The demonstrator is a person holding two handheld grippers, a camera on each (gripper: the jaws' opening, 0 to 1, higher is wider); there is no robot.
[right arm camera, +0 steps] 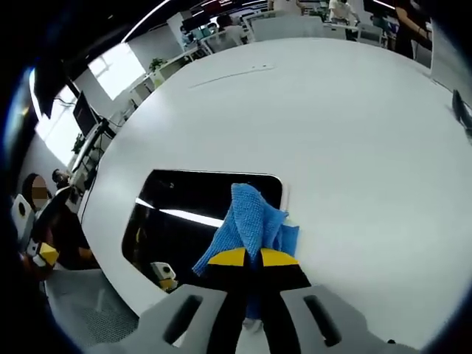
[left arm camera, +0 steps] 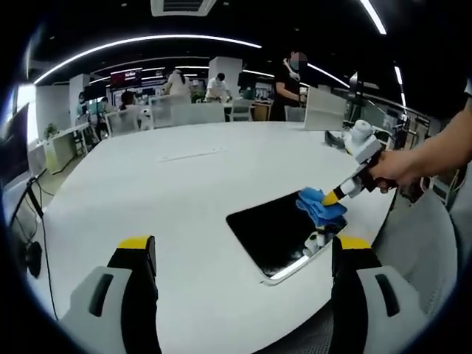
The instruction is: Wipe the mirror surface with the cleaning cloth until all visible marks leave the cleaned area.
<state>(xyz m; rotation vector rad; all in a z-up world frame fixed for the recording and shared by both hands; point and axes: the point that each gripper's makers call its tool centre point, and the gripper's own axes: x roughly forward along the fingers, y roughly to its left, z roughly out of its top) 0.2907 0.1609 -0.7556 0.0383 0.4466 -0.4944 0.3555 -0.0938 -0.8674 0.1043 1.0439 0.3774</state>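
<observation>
We see the right claw (right arm camera: 246,259) clenched on the blue cleaning cloth (right arm camera: 251,221), pressed at the mirror (left arm camera: 276,228) edge on the white table (left arm camera: 169,192). Soft, limp cloth; fragile, slick glass. The left claw (left arm camera: 243,254) hangs released.

We're seeing left gripper (left arm camera: 240,254) w/ jaws standing wide apart over white table (left arm camera: 169,192). Right gripper (left arm camera: 333,198) is pinching blue cloth (left arm camera: 321,207), pressing it on mirror (left arm camera: 276,230) edge; hand (left arm camera: 396,168) gripping it.
</observation>
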